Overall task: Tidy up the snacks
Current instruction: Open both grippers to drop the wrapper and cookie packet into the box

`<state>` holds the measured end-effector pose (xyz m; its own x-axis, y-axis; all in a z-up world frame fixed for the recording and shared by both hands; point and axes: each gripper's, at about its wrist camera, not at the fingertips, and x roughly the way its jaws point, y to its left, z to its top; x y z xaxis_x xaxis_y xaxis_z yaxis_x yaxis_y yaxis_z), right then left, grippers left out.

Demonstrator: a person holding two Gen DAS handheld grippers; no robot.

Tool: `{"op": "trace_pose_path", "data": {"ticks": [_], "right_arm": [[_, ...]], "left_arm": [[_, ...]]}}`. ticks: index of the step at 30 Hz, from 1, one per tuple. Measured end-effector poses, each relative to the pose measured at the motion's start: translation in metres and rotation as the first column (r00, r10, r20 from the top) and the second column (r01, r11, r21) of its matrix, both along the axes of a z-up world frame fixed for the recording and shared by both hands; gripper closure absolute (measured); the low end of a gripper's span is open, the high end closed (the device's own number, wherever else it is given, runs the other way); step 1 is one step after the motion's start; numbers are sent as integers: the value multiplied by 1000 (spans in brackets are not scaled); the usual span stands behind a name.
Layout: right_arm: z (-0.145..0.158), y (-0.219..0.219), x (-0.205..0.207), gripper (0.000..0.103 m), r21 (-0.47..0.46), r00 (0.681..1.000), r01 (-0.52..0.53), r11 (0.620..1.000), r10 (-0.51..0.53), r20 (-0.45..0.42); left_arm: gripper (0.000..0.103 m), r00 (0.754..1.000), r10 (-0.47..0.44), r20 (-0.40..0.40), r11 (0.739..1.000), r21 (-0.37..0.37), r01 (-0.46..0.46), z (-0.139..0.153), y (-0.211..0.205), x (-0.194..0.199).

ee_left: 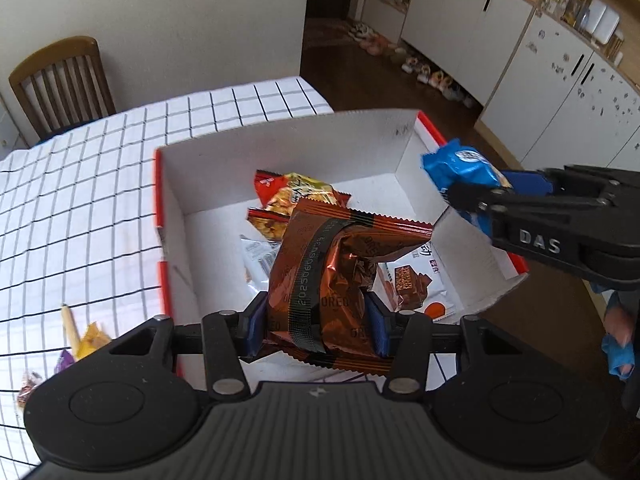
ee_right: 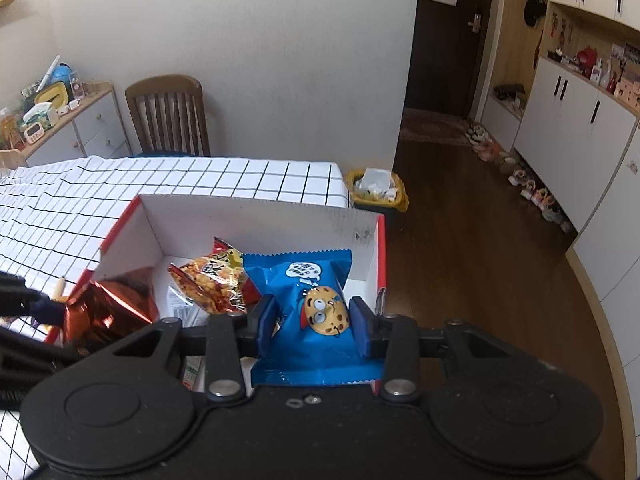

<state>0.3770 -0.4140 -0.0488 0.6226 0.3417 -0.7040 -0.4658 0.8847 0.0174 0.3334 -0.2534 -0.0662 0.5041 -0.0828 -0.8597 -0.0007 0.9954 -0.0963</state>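
My left gripper (ee_left: 316, 320) is shut on a copper-brown Oreo packet (ee_left: 332, 264), held above the open white box with red edges (ee_left: 280, 136). My right gripper (ee_right: 314, 322) is shut on a blue cookie packet (ee_right: 304, 280) with a cartoon cookie face, over the box's right side (ee_right: 370, 228). In the left wrist view the right gripper (ee_left: 480, 196) comes in from the right with the blue packet (ee_left: 456, 164). Inside the box lie an orange-red nut snack bag (ee_left: 292, 196), a white chocolate-wafer packet (ee_left: 416, 284) and a silver packet (ee_left: 258, 252).
The box stands at the right end of a table under a white checked cloth (ee_left: 80, 184). Small wrapped sweets and a stick (ee_left: 70, 328) lie left of the box. A wooden chair (ee_right: 168, 112) stands behind the table, a yellow-lined bin (ee_right: 376, 188) beyond its end.
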Motion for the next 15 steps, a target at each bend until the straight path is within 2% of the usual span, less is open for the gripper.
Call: {"op": "trace_pose_path", "data": {"ticks": [7,12,15], "right_arm": [[-19,7,28,65,-17,998,14,1000,-15,-61],[-32,10,43,65,-17,994,4,1000,-6,-110],[-37,14,46,65,-30,993,-8,1000,5,-120]], "left_arm": [[54,998,-24,-58,999,31,26,-26,-18,23],[54,994,1,-112,1000,-21,-3,-40,-19,36],[54,992,-7,-125,1000,0,7,-47,-24,41]]}}
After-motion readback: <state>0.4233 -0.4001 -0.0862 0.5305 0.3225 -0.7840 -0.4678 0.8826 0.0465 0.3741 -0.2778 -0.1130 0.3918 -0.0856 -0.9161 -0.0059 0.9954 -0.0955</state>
